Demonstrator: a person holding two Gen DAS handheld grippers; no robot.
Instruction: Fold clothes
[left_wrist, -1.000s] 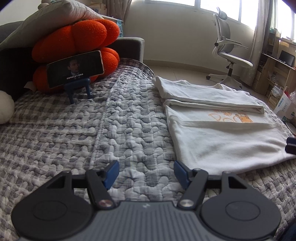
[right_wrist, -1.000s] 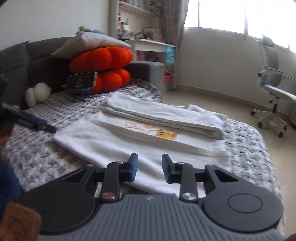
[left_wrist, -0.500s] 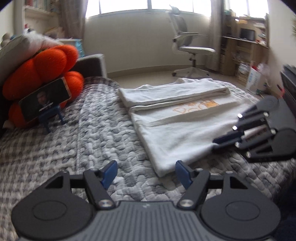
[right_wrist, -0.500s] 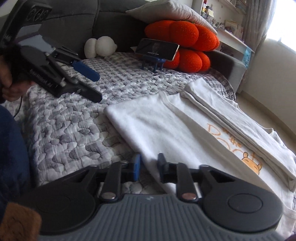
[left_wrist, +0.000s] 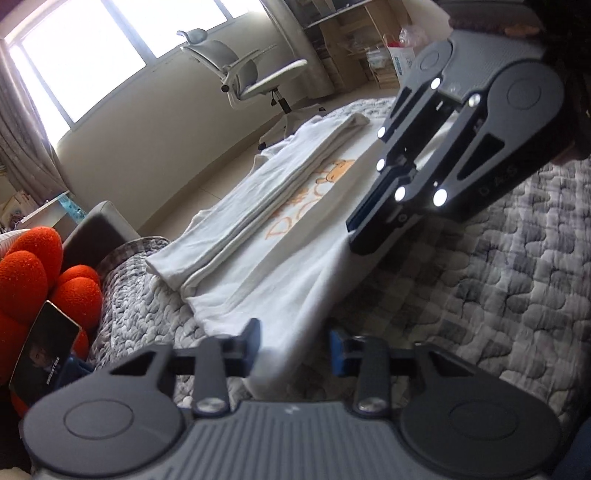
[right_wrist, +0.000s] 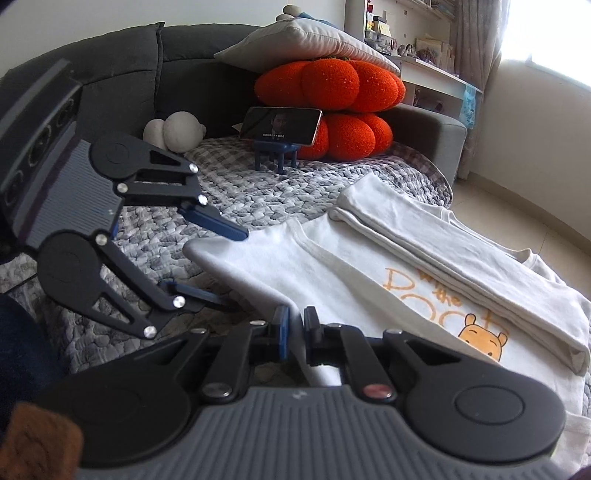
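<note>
A white T-shirt (right_wrist: 369, 280) with an orange bear print lies partly folded on the grey quilted bed (right_wrist: 236, 195); its far side is folded into a long strip. It also shows in the left wrist view (left_wrist: 280, 254). My right gripper (right_wrist: 295, 334) is shut on the shirt's near edge. My left gripper (left_wrist: 293, 345) is open, its jaws standing either side of the shirt's near corner edge. In the right wrist view the left gripper (right_wrist: 236, 266) straddles that corner, which is lifted a little. The right gripper (left_wrist: 364, 236) appears in the left wrist view.
A phone on a blue stand (right_wrist: 280, 127) stands before orange cushions (right_wrist: 332, 107) and a grey pillow at the bed head. A white plush toy (right_wrist: 173, 131) lies left of it. An office chair (left_wrist: 247, 81) and shelves stand beyond the bed.
Both grippers have moved in to the shirt's near edge. The right gripper has closed on the edge. The left gripper has tilted and come around the corner, still open.
</note>
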